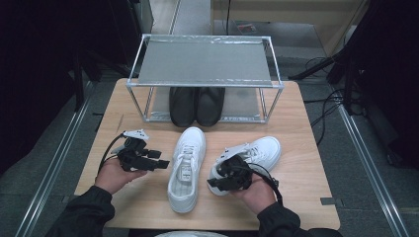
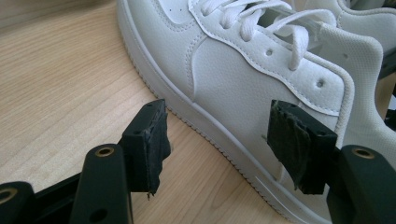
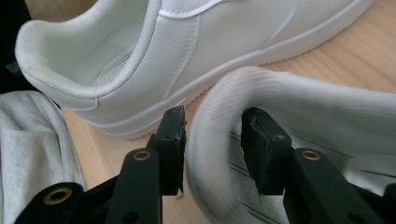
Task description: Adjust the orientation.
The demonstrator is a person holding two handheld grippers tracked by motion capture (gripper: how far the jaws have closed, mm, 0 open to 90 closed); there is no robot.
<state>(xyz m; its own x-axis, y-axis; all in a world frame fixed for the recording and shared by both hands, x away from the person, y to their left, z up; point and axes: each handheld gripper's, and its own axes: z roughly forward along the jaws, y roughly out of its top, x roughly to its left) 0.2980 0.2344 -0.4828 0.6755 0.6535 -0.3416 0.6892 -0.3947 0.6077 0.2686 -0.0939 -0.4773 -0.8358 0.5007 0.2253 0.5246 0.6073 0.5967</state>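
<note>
Two white sneakers lie on the wooden table (image 1: pixel 296 163), in front of a metal-framed shoe rack (image 1: pixel 205 61). The left white sneaker (image 1: pixel 186 165) lies toe toward the rack, between the two hands. The right white sneaker (image 1: pixel 257 153) sits angled, toe out toward the table's right, heel under the right gripper (image 1: pixel 217 181).

Right gripper: its jaws straddle the padded heel collar (image 3: pixel 219 140) of the right sneaker, one inside the shoe, one outside. A gap shows at the pads, so they are spread around the collar and not yet pinching. The collar is blurred in the right gripper view.

Left gripper (image 1: pixel 160 164): jaws spread wide, holding nothing, aimed at the side of the left sneaker near its heel, not touching it.

Judged step: take the right sneaker by the heel for the rack. To do it well, seat the pads deeper on the collar before closing, squeeze on the stiff heel counter rather than the soft lining, and lift straight so the toe does not drag. Keep the left gripper off the neighbouring shoe's laces (image 2: pixel 261 18).

Count: white sneakers, two. Black shoes (image 1: pixel 196 105) on the rack's lower shelf, two, side by side. Rack, one; top shelf bare. Grippers, two.
</note>
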